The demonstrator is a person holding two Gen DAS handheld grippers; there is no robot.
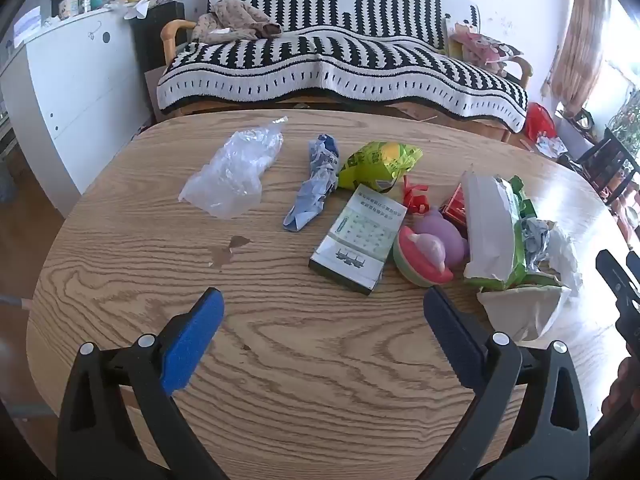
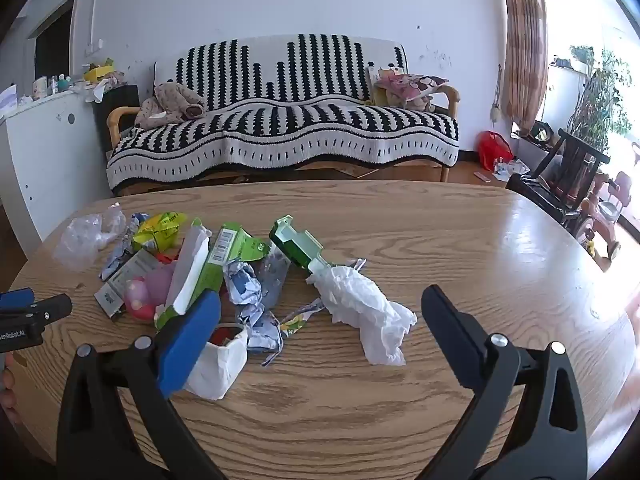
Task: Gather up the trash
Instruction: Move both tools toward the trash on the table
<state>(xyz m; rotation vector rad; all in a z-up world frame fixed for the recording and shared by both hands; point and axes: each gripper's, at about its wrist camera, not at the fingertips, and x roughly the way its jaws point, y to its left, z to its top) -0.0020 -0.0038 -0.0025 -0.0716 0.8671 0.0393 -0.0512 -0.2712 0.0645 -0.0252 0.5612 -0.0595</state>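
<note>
The left gripper (image 1: 322, 312) is hovering over the wooden table (image 1: 280, 380), fingers spread wide apart and gripping nothing. The right gripper (image 2: 320, 316) is hanging likewise, fingers apart and holding nothing. The trash is lying on the tabletop: a clear plastic bag (image 1: 234, 172), a yellow-green wrapper (image 1: 378, 162), a small printed box (image 1: 358, 238), and a crumpled white tissue (image 2: 366, 308) sitting between the right fingers.

Bench (image 1: 120, 280): light oak grain. Sofa throw (image 1: 340, 60): black-and-white stripes. Wrapper (image 1: 380, 164): yellow-green. Crumpled tissue (image 2: 360, 304): white. Carton (image 2: 296, 248): green. Bag (image 1: 236, 172), upper left: clear.
</note>
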